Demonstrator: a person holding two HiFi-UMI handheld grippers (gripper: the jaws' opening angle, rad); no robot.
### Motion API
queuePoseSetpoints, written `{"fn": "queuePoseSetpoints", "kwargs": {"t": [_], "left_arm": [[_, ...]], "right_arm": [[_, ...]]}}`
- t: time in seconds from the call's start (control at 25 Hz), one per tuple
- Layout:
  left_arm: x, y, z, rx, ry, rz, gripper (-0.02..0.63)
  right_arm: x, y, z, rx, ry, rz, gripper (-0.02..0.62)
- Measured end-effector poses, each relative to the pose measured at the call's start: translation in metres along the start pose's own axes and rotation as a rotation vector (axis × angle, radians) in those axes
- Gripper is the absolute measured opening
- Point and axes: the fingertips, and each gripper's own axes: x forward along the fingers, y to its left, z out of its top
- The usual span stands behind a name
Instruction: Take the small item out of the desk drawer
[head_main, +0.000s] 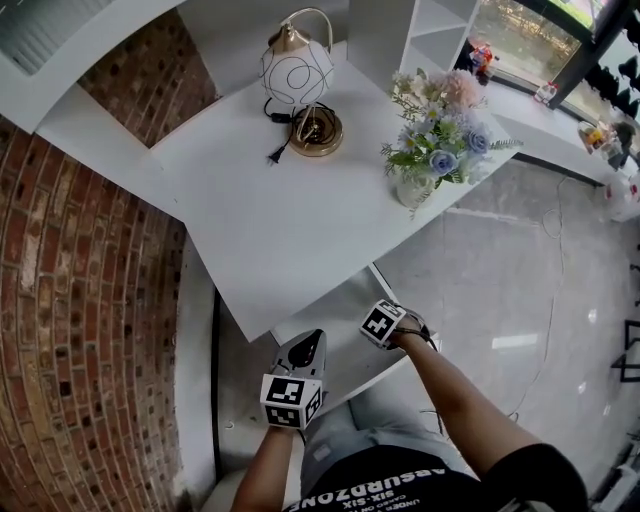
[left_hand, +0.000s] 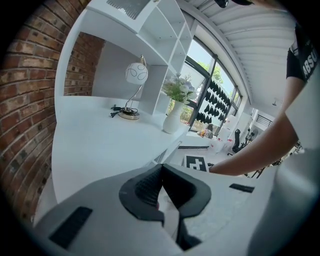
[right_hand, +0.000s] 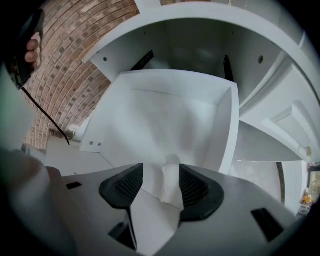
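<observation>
Small white oblong item (right_hand: 171, 182): upright between the pads of the right tongs (right_hand: 160, 169), against the right pad, clear of the left one, over the floor of the open drawer. Red brick wall (head_main: 80, 330) along the left. Broad white desk (head_main: 280, 220) beside it. White box-shaped drawer (right_hand: 165, 115) pulled out from under the desk's near edge. Bunch of blue and pink flowers in a white vase (head_main: 437, 150) on the desk's right side. Gold-based lamp with a white globe shade (head_main: 298, 72) towards the back, plug lying loose on the top. Right tongs spread wide, reaching into the drawer. Left tongs (left_hand: 161, 169) low by the desk's near edge, tips pressed together, nothing seen between them.
</observation>
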Motion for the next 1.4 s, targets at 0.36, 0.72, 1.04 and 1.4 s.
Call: {"fn": "queuePoseSetpoints", "kwargs": {"t": [0.36, 0.72, 1.04, 1.4], "left_arm": [[0.005, 0.003, -0.013, -0.018, 0.031, 0.002, 0.005], [0.008, 0.007, -0.019, -0.034, 0.039, 0.015, 0.005], [0.009, 0.009, -0.027, -0.040, 0.055, 0.021, 0.006], [0.012, 0.007, -0.026, -0.045, 0.049, 0.015, 0.005]], "right_arm": [[0.029, -0.008, -0.015, 0.050, 0.105, -0.029, 0.222], [0.048, -0.012, -0.023, 0.032, 0.188, -0.068, 0.221], [0.057, -0.011, -0.027, 0.015, 0.221, -0.072, 0.155], [0.053, -0.013, -0.027, 0.055, 0.204, -0.060, 0.121]]}}
